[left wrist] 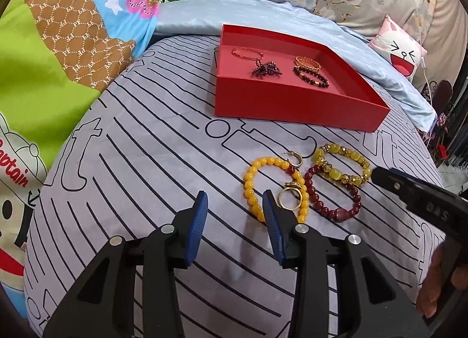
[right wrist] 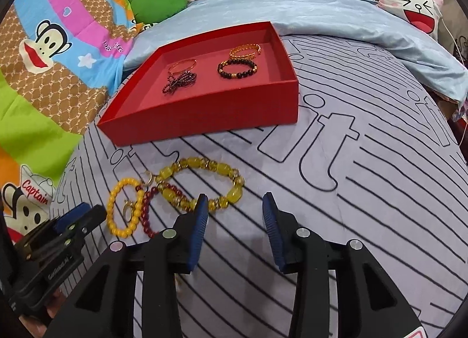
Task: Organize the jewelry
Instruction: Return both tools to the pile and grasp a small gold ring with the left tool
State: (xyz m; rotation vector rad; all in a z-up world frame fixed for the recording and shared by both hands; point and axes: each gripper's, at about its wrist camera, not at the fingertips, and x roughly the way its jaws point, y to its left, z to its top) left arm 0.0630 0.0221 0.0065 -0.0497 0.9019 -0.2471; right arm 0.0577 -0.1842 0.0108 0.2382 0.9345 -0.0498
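So both my jaws sit partly open with nothing in them. My left gripper [left wrist: 235, 200] hangs over the striped sheet [left wrist: 146, 162] of the bed, its right pad just touching the edge of the orange bead bracelet [left wrist: 257, 186], which has a gold ring [left wrist: 289, 198] lying inside its loop. My right gripper [right wrist: 235, 202] hovers beside the yellow chunky bracelet [right wrist: 204, 186], left pad right at its near beads. A dark red bead bracelet [left wrist: 333, 191] lies between those two, touching both, and a small gold hoop earring [left wrist: 295, 158] sits at the top of the pile. Further back there's the red tray [left wrist: 292, 104], already holding a thin gold bangle [left wrist: 245, 52], a dark beaded chain [left wrist: 266, 69], a gold cuff [left wrist: 307, 62] and a dark bead bracelet [left wrist: 311, 76].
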